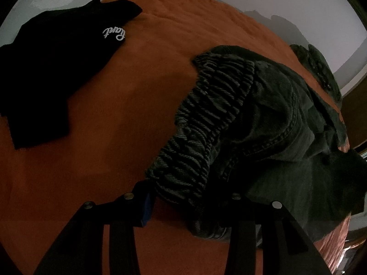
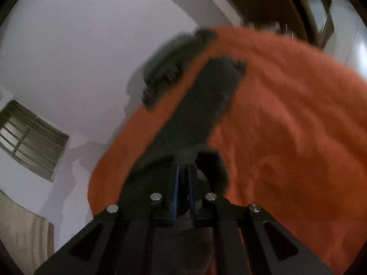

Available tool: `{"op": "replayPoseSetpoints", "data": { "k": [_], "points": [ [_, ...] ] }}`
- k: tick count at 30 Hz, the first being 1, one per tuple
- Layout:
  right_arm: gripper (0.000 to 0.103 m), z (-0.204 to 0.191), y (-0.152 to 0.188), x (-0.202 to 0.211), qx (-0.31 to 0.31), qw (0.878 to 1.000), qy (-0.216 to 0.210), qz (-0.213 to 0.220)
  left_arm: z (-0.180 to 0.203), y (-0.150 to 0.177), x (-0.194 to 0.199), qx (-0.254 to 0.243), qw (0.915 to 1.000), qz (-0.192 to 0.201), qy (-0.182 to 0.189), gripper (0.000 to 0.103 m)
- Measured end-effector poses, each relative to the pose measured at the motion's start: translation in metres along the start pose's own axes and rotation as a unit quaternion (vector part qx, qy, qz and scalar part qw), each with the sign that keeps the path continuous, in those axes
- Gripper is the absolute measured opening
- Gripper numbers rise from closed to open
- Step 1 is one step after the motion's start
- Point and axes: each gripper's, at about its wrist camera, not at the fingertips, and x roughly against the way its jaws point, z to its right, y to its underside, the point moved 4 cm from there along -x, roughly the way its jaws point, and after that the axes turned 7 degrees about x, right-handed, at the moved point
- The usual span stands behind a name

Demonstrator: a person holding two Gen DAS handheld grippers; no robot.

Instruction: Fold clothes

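- While the dark green denim garment [image 1: 263, 123] is lying half bunched on the orange bedspread [image 1: 103, 119], its ribbed elastic waistband [image 1: 206, 119] is running up from the left gripper [image 1: 190, 197]; that gripper's jaws are standing partly apart around the waistband's near end, and I cannot tell whether the pads are really pinching it, since one finger is hidden under the cloth; if they are only resting there, the corner is likely to slide out the moment the other end is pulled.
- In the right wrist view the right gripper [image 2: 182, 176] is clenched, its blue pads [image 2: 175, 190] almost meeting on a thin dark edge of fabric, with a long dark trouser leg [image 2: 206, 105] stretching away across the bed; the picture is smeared, so the hand is probably travelling fast; a bite that shallow could be slipping off under a quick tug.
- Judging by the heap near the left gripper, the layers are not lying flat; folding over them now would be trapping creases and giving a lopsided fold.
- Another dark piece [image 2: 167, 68] is sitting at the bed's far edge against the wall; a dragged leg could be nudging it over the side.
- Well apart to the left, a black top [image 1: 52, 64] with white lettering is lying spread out; it looks out of harm's way unless the denim is being swung wide.
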Motion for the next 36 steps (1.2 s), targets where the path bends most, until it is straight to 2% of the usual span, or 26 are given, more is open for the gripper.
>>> {"op": "replayPoseSetpoints", "data": {
  "k": [2,4,5,8,10,11,13,15,17,18,19,20,21,22,26,28,32,35,36],
  "points": [
    [0.006,-0.028,-0.011,0.033,0.018,0.999,0.016,0.041,0.000,0.000,-0.001,-0.002,1.0000,0.001,0.000,0.043],
    [0.006,-0.064,-0.020,0.061,0.070,0.993,0.026,0.089,-0.001,0.000,-0.003,-0.001,1.0000,-0.001,-0.001,0.043],
    [0.006,-0.080,-0.024,0.059,0.093,0.990,0.030,0.101,-0.001,0.000,-0.005,0.000,1.0000,-0.002,-0.001,0.043],
    [0.003,-0.126,-0.035,0.036,0.158,0.979,0.042,0.121,-0.003,-0.002,-0.007,0.009,0.9999,-0.005,0.001,0.043],
    [0.003,-0.139,-0.047,-0.006,0.178,0.977,0.053,0.105,-0.003,-0.002,-0.007,0.013,0.9999,-0.005,0.001,0.043],
    [0.003,-0.138,-0.053,-0.033,0.192,0.974,0.074,0.094,-0.003,-0.002,-0.007,0.013,0.9999,-0.005,0.000,0.043],
    [0.004,-0.115,-0.064,-0.100,0.202,0.969,0.134,0.056,-0.003,-0.002,-0.007,0.013,0.9999,-0.004,-0.001,0.043],
    [0.005,-0.071,-0.069,-0.155,0.184,0.968,0.167,-0.032,-0.004,-0.001,-0.007,0.015,0.9999,-0.003,0.001,0.043],
    [0.005,-0.033,-0.068,-0.165,0.138,0.974,0.164,-0.077,-0.006,0.001,-0.007,0.016,0.9999,-0.002,0.004,0.043],
    [0.010,-0.010,-0.068,-0.154,0.095,0.980,0.156,-0.078,-0.006,0.002,-0.006,0.017,0.9998,-0.001,0.006,0.043],
    [0.030,0.009,-0.066,-0.139,0.064,0.984,0.148,-0.074,-0.007,0.003,-0.006,0.017,0.9998,-0.001,0.007,0.043],
    [0.042,0.026,-0.061,-0.120,0.049,0.986,0.147,-0.069,-0.006,0.004,-0.007,0.015,0.9999,0.000,0.006,0.043],
    [0.060,0.045,-0.055,-0.098,0.039,0.986,0.147,-0.064,-0.006,0.004,-0.008,0.014,0.9999,0.000,0.005,0.043],
    [0.066,0.063,-0.049,-0.076,0.029,0.987,0.147,-0.059,-0.005,0.004,-0.008,0.013,0.9999,0.000,0.004,0.043],
    [0.069,0.123,-0.006,0.004,0.020,0.983,0.167,-0.069,-0.004,0.004,-0.010,0.010,0.9999,-0.001,-0.003,0.043],
    [0.069,0.154,0.025,0.026,0.022,0.979,0.180,-0.088,-0.004,0.004,-0.011,0.010,0.9999,0.000,-0.007,0.043],
    [0.069,0.190,0.067,0.029,0.038,0.973,0.192,-0.120,0.000,0.006,-0.013,0.008,0.9998,0.001,-0.020,0.043],
    [0.069,0.190,0.079,0.010,0.059,0.973,0.179,-0.135,0.002,0.005,-0.013,0.009,0.9996,0.003,-0.027,0.043],
    [0.069,0.187,0.077,0.005,0.061,0.975,0.172,-0.128,0.003,0.005,-0.013,0.010,0.9995,0.003,-0.028,0.043]
  ]
}}
